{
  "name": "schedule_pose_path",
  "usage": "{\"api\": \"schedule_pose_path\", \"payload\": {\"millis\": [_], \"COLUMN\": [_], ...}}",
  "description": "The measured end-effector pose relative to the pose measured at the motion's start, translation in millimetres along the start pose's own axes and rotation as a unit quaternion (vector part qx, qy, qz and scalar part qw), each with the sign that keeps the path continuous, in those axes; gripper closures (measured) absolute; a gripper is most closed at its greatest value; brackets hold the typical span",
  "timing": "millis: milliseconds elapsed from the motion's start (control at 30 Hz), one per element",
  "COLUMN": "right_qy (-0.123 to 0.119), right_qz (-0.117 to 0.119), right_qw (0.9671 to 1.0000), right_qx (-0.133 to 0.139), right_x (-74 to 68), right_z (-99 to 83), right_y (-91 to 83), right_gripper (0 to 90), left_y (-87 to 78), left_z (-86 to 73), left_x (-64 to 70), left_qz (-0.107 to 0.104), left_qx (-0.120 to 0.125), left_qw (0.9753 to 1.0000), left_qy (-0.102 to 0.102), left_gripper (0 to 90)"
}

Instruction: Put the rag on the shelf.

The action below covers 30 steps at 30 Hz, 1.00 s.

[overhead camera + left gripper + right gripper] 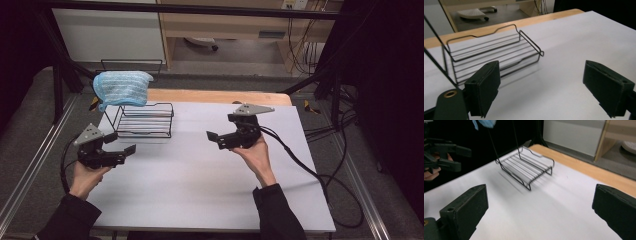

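A black wire rack (145,120) stands at the back left of the white table (200,175). A light blue cloth (122,87) hangs over its tall back frame. My left gripper (122,144) hovers just in front of the rack's left end, open and holding nothing. The left gripper view shows the rack (496,52) beyond the spread jaws (546,85). My right gripper (222,129) is open too, a little right of the rack and pointing toward it. The right gripper view looks past its jaws (540,207) to the rack (526,167), a corner of the cloth (486,122) and the left gripper (449,157).
A wooden strip (220,96) runs along the table's far edge, with a wooden desk (225,25) behind it. Cables (325,175) trail off the right side. Metal frame rails (30,165) flank the table. The white surface stretches wide in front of both grippers.
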State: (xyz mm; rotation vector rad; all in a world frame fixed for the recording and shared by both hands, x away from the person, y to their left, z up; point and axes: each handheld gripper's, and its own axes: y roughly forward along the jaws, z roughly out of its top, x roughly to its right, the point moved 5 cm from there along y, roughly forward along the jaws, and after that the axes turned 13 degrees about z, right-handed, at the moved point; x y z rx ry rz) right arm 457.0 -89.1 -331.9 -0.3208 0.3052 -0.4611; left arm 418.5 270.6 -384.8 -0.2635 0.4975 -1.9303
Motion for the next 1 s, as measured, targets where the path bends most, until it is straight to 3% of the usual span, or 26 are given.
{"api": "schedule_pose_path", "payload": {"millis": [267, 333, 500, 633, 733, 833, 1000], "right_qy": [0.036, 0.045, 0.068, 0.083, 0.082, 0.087, 0.069], "right_qz": [-0.007, -0.013, -0.028, -0.035, -0.04, -0.033, -0.029], "right_qw": [0.9993, 0.9989, 0.9973, 0.9959, 0.9957, 0.9956, 0.9969], "right_qx": [-0.002, -0.003, -0.001, -0.006, -0.019, -0.014, -0.026], "right_x": [18.7, 24.5, 37.0, 44.4, 48.1, 48.0, 44.1], "right_z": [-63.3, -79.4, -115.5, -140.8, -156.2, -167.1, -172.1], "right_y": [-34.6, -43.2, -64.8, -78.2, -86.9, -93.0, -96.9], "right_gripper": [0.5, 0.4, 0.4, 0.4, 0.4, 0.4, 0.4], "left_y": [11.7, 13.1, 16.6, 19.4, 19.8, 20.2, 20.4], "left_z": [-40.0, -45.3, -55.4, -60.9, -65.2, -68.9, -72.2], "left_x": [16.7, 17.5, 19.1, 20.0, 20.4, 20.8, 21.4], "left_qz": [-0.027, -0.025, -0.031, -0.031, -0.032, -0.035, -0.036], "left_qx": [-0.033, -0.041, -0.049, -0.056, -0.058, -0.059, -0.065], "left_qw": [0.999, 0.9987, 0.9982, 0.9976, 0.9972, 0.9972, 0.9968], "left_qy": [0.009, 0.017, 0.014, 0.028, 0.034, 0.03, 0.031], "left_gripper": [14.3, 14.3, 14.3, 14.3, 14.3, 14.3, 14.3]}}
